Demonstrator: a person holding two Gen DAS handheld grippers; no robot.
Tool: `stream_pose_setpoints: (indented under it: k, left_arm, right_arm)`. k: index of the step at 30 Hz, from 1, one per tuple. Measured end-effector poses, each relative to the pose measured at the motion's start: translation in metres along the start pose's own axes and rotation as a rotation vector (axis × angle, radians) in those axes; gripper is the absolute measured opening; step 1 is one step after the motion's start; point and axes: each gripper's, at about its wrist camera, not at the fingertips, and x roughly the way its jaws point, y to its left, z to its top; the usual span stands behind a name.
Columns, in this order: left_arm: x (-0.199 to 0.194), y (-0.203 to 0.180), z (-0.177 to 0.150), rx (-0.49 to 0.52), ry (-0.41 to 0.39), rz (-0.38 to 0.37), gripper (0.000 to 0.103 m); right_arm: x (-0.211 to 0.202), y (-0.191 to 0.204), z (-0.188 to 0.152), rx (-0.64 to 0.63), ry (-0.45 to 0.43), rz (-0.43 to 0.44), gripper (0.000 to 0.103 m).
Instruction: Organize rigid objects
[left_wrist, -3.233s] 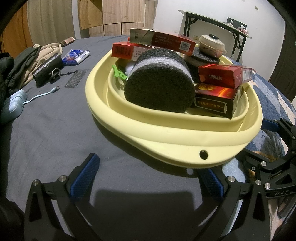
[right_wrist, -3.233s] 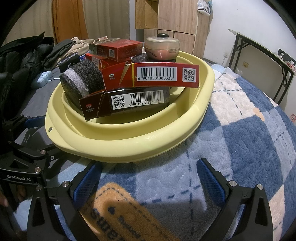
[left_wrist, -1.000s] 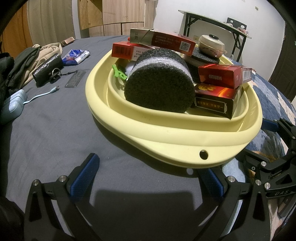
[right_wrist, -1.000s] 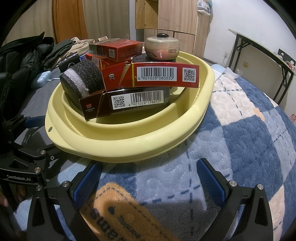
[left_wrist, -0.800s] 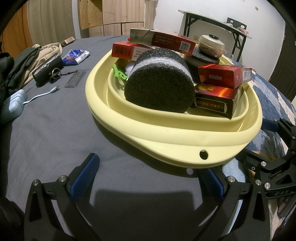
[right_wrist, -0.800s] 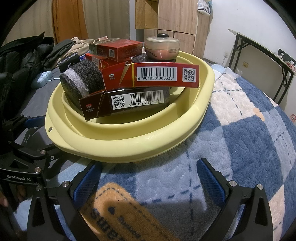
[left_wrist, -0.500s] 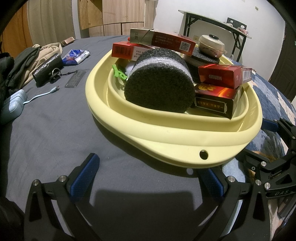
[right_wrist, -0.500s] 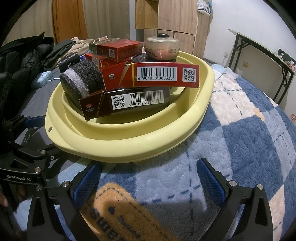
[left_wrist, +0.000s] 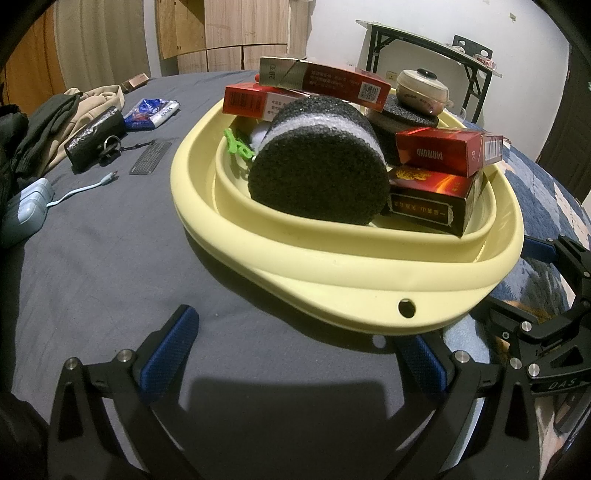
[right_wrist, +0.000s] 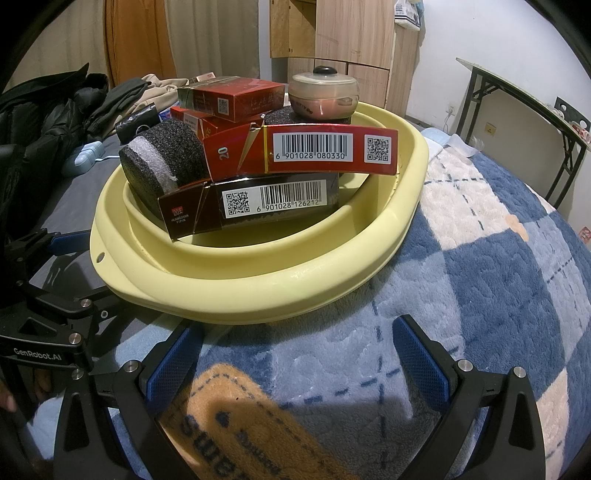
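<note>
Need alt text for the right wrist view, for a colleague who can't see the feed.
A yellow basin on a blue checked blanket holds stacked red cartons, a black foam roll and a small lidded pot. The open right gripper sits empty before it, the left gripper alongside.

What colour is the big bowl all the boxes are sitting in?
The basin is pale yellow all over, plain with no pattern. The right wrist view shows it best.

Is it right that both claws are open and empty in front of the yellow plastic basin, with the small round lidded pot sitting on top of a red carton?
Not quite. The small round lidded pot sits on a dark foam disc, not a red carton; the left wrist view shows this best. The rest holds: the left claw and right claw are both open and empty in front of the yellow plastic basin.
</note>
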Motion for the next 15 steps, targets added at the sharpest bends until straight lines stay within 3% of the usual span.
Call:
stream_pose_setpoints:
  k: [15]
  left_arm:
    - [-0.0001,-0.0003,-0.0003,0.0,0.0,0.0,0.103]
  right_arm:
    - [0.0,0.0,0.0,0.0,0.0,0.0,0.103]
